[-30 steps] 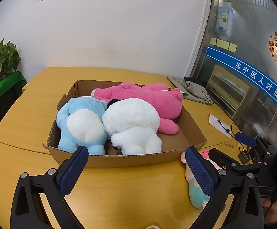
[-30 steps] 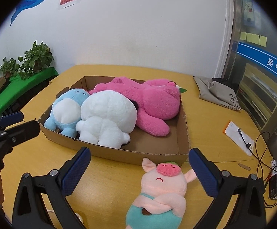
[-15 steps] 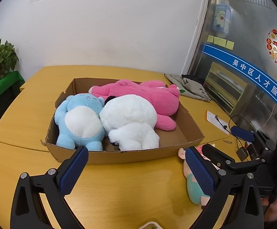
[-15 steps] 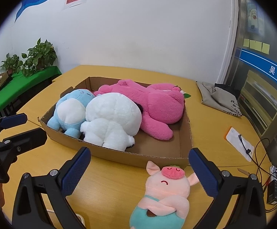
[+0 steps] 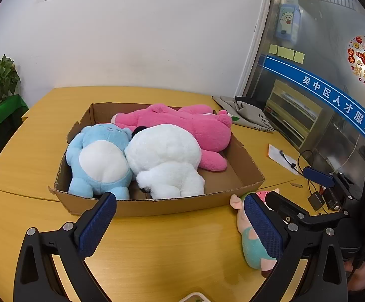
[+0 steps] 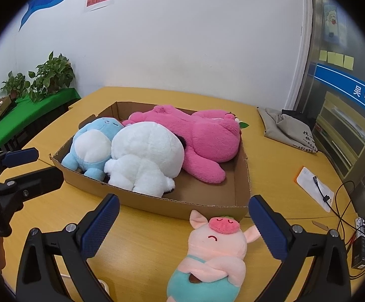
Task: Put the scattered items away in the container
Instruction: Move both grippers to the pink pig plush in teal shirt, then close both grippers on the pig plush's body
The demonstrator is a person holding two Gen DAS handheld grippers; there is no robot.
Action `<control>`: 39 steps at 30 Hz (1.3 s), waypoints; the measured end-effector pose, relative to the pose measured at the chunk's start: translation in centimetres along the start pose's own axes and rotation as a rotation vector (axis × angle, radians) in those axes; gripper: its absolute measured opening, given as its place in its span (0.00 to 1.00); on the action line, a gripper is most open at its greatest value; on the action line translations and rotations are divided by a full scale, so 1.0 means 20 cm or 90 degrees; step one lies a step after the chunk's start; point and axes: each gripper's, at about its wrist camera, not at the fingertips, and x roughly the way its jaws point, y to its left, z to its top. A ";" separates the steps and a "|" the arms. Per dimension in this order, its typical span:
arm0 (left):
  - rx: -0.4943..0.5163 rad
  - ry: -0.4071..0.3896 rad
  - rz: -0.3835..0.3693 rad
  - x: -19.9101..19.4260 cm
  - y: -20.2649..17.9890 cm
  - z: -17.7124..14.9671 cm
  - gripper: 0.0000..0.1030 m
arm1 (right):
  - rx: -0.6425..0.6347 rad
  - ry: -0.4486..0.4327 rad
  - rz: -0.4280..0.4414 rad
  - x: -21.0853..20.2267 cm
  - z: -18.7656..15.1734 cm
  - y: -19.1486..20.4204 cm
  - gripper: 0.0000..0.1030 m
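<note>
Both wide-open grippers have drawn back slightly: right gripper frames the pig plush outside the cardboard box; left gripper is empty. A blue door band reads "吴中区人才服务".

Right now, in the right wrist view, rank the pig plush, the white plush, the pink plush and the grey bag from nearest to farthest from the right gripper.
1. Pig plush: on the table, just ahead of the right gripper, outside the box.
2. White plush: inside the cardboard box, near the front wall.
3. Pink plush: deeper in the box, on the right.
4. Grey bag: far right of the table.
</note>
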 end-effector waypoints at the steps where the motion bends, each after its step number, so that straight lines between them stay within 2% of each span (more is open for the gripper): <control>1: 0.003 0.001 -0.002 0.00 -0.01 0.00 1.00 | 0.002 -0.001 0.000 0.00 0.00 -0.01 0.99; 9: 0.008 0.032 -0.038 0.11 -0.08 0.01 1.00 | 0.038 -0.006 0.014 -0.03 -0.06 -0.13 0.99; 14: 0.011 0.074 -0.083 0.23 -0.14 0.00 1.00 | 0.098 -0.025 0.033 -0.07 -0.23 -0.29 0.99; 19: 0.026 0.109 -0.107 0.34 -0.22 -0.02 1.00 | 0.164 0.041 0.067 0.07 -0.48 -0.36 1.00; 27: 0.042 0.172 -0.161 0.53 -0.36 -0.07 1.00 | 0.203 0.121 0.110 0.28 -0.66 -0.34 0.99; 30: 0.045 0.206 -0.173 0.63 -0.41 -0.11 1.00 | 0.229 0.127 0.151 0.30 -0.71 -0.37 0.98; 33: 0.042 0.237 -0.197 0.73 -0.45 -0.15 1.00 | 0.213 0.116 0.166 0.28 -0.73 -0.37 0.93; 36: 0.027 0.266 -0.186 0.82 -0.47 -0.19 1.00 | 0.184 0.109 0.168 0.25 -0.74 -0.35 0.89; 39: 0.010 0.279 -0.227 0.86 -0.51 -0.22 1.00 | 0.175 0.104 0.175 0.23 -0.76 -0.36 0.87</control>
